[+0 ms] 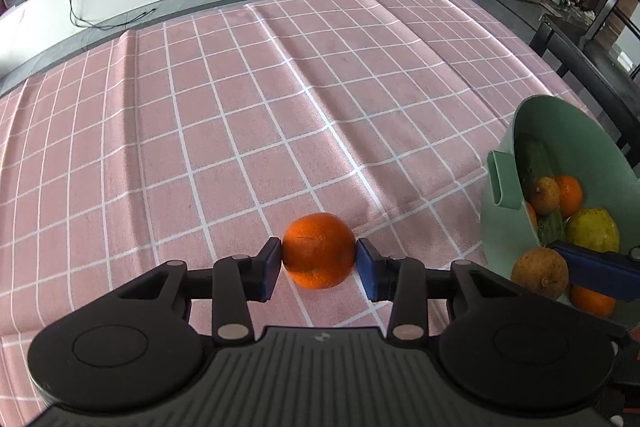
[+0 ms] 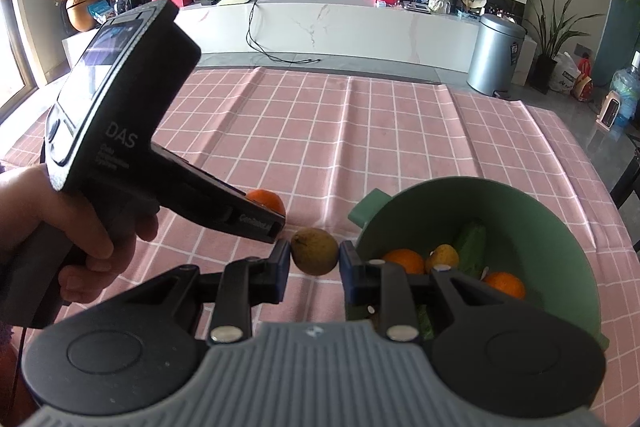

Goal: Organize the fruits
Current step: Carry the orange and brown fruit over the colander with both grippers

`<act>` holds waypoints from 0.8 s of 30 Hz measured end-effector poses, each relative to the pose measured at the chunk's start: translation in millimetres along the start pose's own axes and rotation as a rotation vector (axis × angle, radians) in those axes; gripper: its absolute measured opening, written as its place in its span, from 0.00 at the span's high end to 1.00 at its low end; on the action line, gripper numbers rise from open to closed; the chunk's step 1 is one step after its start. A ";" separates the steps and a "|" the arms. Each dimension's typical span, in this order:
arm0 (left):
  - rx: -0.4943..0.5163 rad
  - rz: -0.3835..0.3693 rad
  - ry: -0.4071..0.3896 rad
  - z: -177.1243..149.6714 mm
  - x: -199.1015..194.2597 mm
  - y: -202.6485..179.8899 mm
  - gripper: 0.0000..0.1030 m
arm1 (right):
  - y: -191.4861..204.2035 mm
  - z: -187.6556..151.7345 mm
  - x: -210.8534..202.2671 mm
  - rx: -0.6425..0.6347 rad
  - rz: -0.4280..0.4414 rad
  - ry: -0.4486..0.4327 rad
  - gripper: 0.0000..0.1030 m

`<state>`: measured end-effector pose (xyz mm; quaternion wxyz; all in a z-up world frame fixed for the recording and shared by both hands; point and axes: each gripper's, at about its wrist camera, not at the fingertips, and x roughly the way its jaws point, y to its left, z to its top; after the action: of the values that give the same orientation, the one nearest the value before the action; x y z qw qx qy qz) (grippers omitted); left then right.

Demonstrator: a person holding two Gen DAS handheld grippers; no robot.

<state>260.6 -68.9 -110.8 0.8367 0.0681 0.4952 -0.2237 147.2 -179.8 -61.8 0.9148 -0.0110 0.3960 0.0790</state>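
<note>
L gripper (image 1: pixel 318 259) was closed on the orange (image 1: pixel 319 250), pads at its sides, fruit low over the pink checked counter (image 1: pixel 240 107). R gripper (image 2: pixel 314 259) was clamped on a brownish round fruit (image 2: pixel 313 251) just beside the green bowl (image 2: pixel 568 227), approx. at its rim. Risks: smooth round skins could slip from small pads. Bowl looked tilted and crowded w/ fruit; a hard drop could tip it or bounce contents out.

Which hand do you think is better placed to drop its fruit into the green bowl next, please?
Probably the right. The right gripper grips a brown fruit right beside the green bowl rim. The left gripper pinches an orange farther out on the cloth.
</note>
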 end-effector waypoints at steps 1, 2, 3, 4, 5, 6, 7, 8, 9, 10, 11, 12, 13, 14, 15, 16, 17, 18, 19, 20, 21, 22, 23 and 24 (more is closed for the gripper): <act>-0.020 0.000 -0.004 -2.1 -4.5 1.0 0.56 | -1.1 0.2 -0.6 -0.001 0.004 0.000 0.78; -0.030 0.004 -0.008 -4.1 -9.0 1.2 0.56 | -1.1 0.1 -1.4 -0.003 0.006 0.001 0.78; -0.039 0.010 -0.015 -6.3 -14.5 0.8 0.56 | -1.1 -0.3 -2.4 -0.005 0.010 0.001 0.78; -0.050 0.013 -0.026 -8.3 -21.9 -0.2 0.56 | -1.1 -0.8 -3.5 -0.005 0.013 0.003 0.78; -0.060 0.012 -0.034 -10.3 -28.7 -0.8 0.56 | -1.6 -1.3 -5.0 -0.005 0.018 0.004 0.78; -0.075 0.009 -0.037 -11.9 -37.1 -1.7 0.56 | -1.8 -1.9 -7.1 -0.007 0.023 0.005 0.78; -0.091 0.007 -0.037 -13.2 -44.9 -2.5 0.56 | -2.1 -2.5 -8.9 -0.009 0.027 0.006 0.78; -0.104 0.007 -0.035 -14.5 -52.5 -3.8 0.56 | -2.4 -4.0 -11.3 -0.013 0.033 0.010 0.78; -0.111 0.011 -0.034 -15.7 -60.6 -6.3 0.56 | -2.7 -5.3 -13.8 -0.019 0.039 0.011 0.78; -0.116 0.016 -0.034 -16.9 -68.4 -9.5 0.56 | -3.2 -6.4 -16.1 -0.024 0.045 0.015 0.78; -0.122 0.016 -0.034 -18.1 -75.2 -12.1 0.56 | -4.2 -8.4 -18.0 -0.027 0.056 0.026 0.78; -0.131 0.014 -0.032 -19.1 -82.2 -15.2 0.56 | -5.3 -10.0 -20.2 -0.029 0.067 0.034 0.78; -0.139 0.011 -0.027 -20.1 -88.9 -19.1 0.56 | -6.6 -12.9 -23.5 -0.034 0.080 0.041 0.78; -0.145 0.009 -0.023 -21.0 -94.0 -22.6 0.56 | -7.9 -15.1 -26.7 -0.039 0.087 0.045 0.78; -0.153 0.004 -0.023 -22.2 -99.2 -26.9 0.56 | -9.0 -17.7 -30.6 -0.049 0.092 0.049 0.78; -0.155 -0.004 -0.026 -23.4 -103.8 -31.4 0.56 | -10.5 -19.6 -34.1 -0.058 0.093 0.049 0.78; -0.153 -0.011 -0.027 -24.4 -107.6 -36.1 0.56 | -13.5 -22.0 -39.1 -0.069 0.093 0.047 0.78; -0.150 -0.018 -0.027 -25.5 -111.0 -41.4 0.56 | -15.9 -24.0 -43.0 -0.075 0.091 0.045 0.78; -0.148 -0.026 -0.030 -27.4 -114.6 -48.9 0.56 | -19.0 -26.2 -47.4 -0.078 0.087 0.044 0.78; -0.146 -0.034 -0.032 -28.1 -117.2 -54.3 0.56 | -23.3 -28.4 -52.6 -0.076 0.084 0.042 0.78; -0.143 -0.044 -0.033 -28.5 -119.2 -60.6 0.56 | -27.9 -29.7 -56.7 -0.071 0.083 0.041 0.78; -0.139 -0.055 -0.031 -28.5 -120.3 -66.6 0.56 | -32.1 -31.3 -60.4 -0.066 0.081 0.040 0.78; -0.134 -0.064 -0.029 -28.4 -121.1 -72.9 0.56 | -36.3 -33.5 -64.6 -0.063 0.075 0.040 0.78; -0.127 -0.071 -0.028 -27.6 -121.2 -79.2 0.56 | -40.2 -35.1 -68.0 -0.062 0.069 0.039 0.78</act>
<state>153.9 -92.9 -11.9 0.8376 -0.0059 0.4988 -0.2225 82.2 -231.6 -38.2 0.9029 -0.0271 0.4112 0.1227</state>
